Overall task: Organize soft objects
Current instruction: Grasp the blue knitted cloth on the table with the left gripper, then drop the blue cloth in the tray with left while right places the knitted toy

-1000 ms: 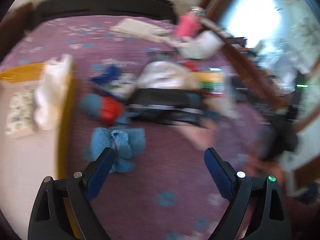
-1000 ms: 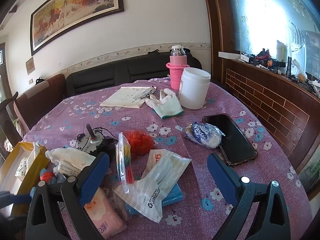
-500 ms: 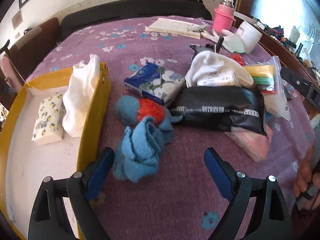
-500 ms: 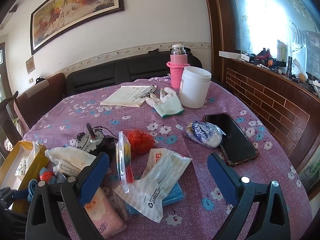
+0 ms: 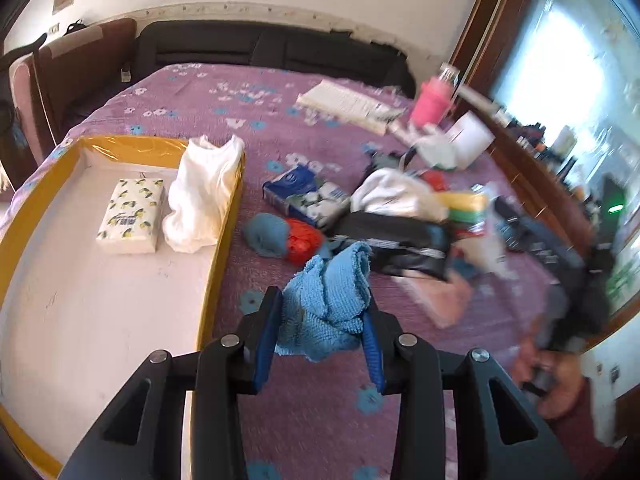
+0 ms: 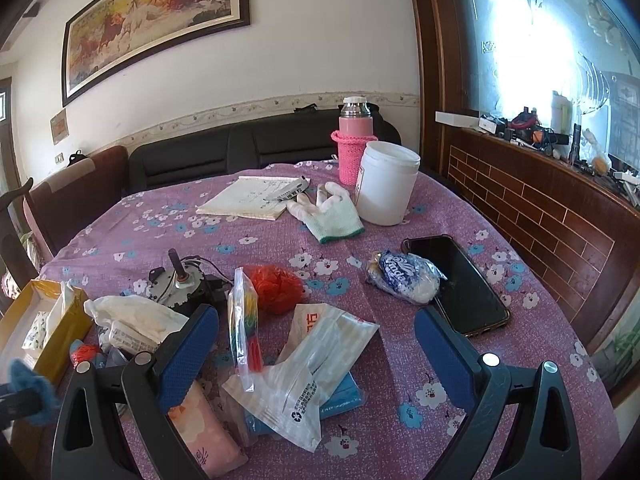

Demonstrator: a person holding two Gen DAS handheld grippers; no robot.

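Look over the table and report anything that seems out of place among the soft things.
A bare electric motor with a trailing wire sits among the soft items, and a phone lies beside a wrapped tissue pack. Both are hard things in a soft pile.

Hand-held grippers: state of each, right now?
Left hand-held gripper: shut on the blue knitted cloth.
Right hand-held gripper: open, holding nothing.

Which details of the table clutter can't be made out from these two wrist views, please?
- Left wrist view: items right of the black plastic packet are motion-blurred.
- Left wrist view: the light blue knitted cloth is partly covered by the left gripper.
- Right wrist view: the pink floral tissue pack is partly behind the right gripper.
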